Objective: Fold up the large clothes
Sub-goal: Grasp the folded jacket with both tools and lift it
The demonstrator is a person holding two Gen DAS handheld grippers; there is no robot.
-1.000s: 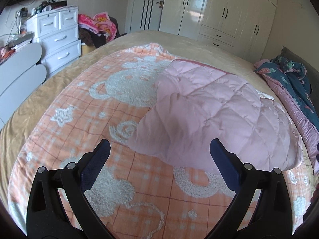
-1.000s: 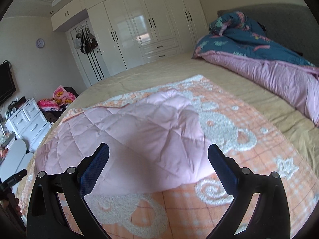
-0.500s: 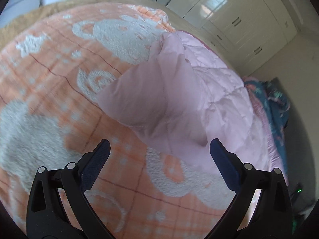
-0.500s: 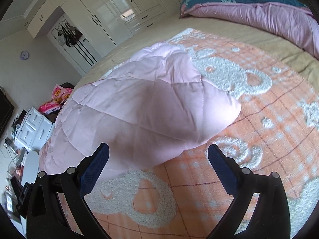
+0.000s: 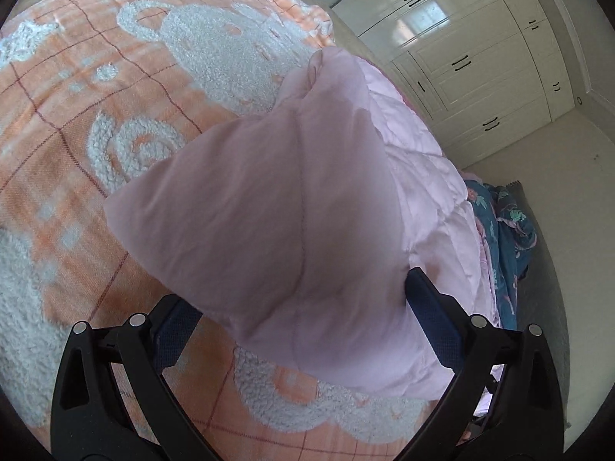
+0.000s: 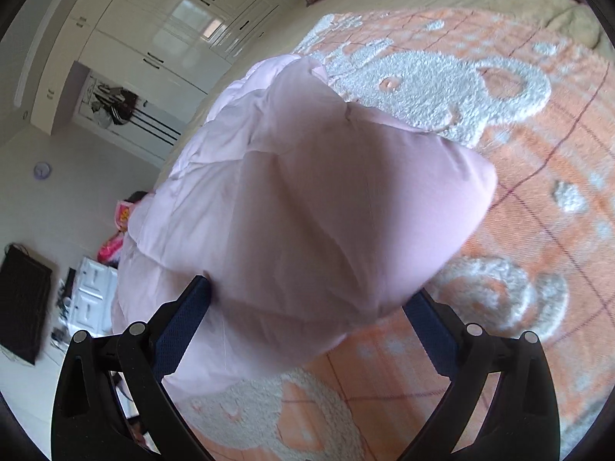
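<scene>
Pink jacket (image 5: 269,211): our left gripper (image 5: 303,303) and right gripper (image 6: 307,299) straddle its corners, jaws wide; closing comes next.

Garment (image 5: 269,211) on blanket (image 5: 77,134) — on bed (image 6: 442,0)

The pale pink quilted padded garment (image 5: 292,207) was soft cloth with a smooth, faintly sheened surface, its stitched seams pressing shallow channels into the puffy filling; in the right wrist view the same cloth (image 6: 326,207) looked matt and gently creased. Under it lay the orange checked blanket with white bear figures (image 5: 77,123), a woven matt fabric whose white shapes stood up in rough, nubbly fleece (image 6: 442,77). The left gripper (image 5: 300,315) had matt black plastic arms, small dull metal rivets and dark blue fingers (image 5: 430,307) with a fine textured, rubbery face. The tall white wardrobe doors (image 5: 480,50) were glossy, mirroring window light.
</scene>
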